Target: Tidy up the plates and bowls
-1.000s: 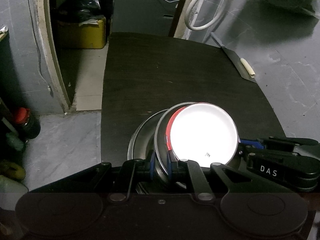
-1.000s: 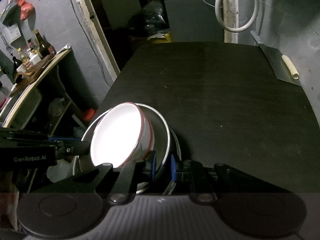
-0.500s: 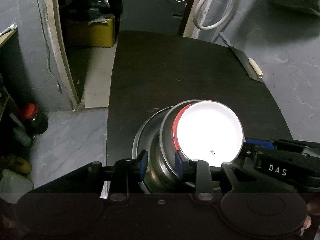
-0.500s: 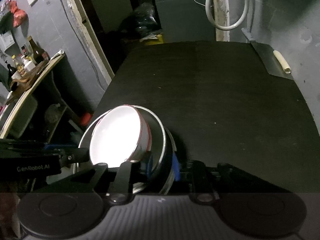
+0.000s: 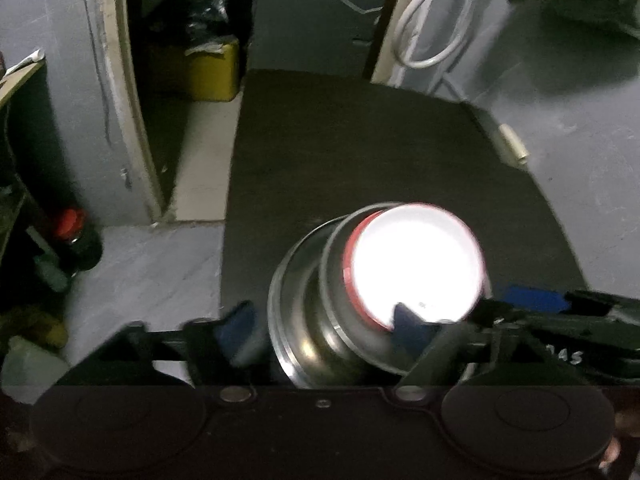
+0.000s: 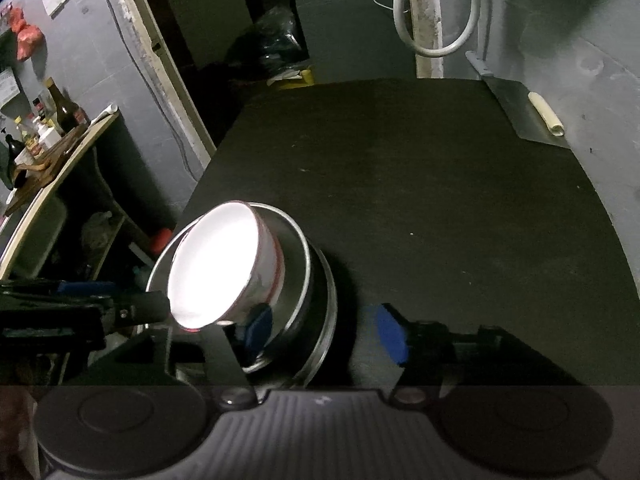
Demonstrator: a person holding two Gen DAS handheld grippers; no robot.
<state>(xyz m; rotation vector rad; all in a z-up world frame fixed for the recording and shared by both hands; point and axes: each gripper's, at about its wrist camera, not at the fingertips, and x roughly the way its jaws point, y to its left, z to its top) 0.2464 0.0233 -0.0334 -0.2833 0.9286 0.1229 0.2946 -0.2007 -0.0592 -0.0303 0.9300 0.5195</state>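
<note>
- The stack sits at the near left corner of the black table [image 6: 440,184]: a white bowl [image 5: 416,264] with a red rim nested in a steel bowl [image 5: 340,320], both on a steel plate [image 5: 280,312]
- Left gripper [image 5: 324,328] is spread wide, released, one pad left of the stack and the other in front of the white bowl; right gripper [image 6: 324,332] is likewise parted, holding nothing, one pad by the steel bowl's wall and the other out over bare table
- Judged step: letting go of the finished stack. Draw both tools straight back and level so no pad clips a rim; the white bowl looks tilted in its seat, so a nudge could rock it
- The left edge is just beside the plate, with floor below; avoid pushing that way
- Open room lies toward the far edge and right side; only a scraper [image 6: 520,116] rests at the far right corner
</note>
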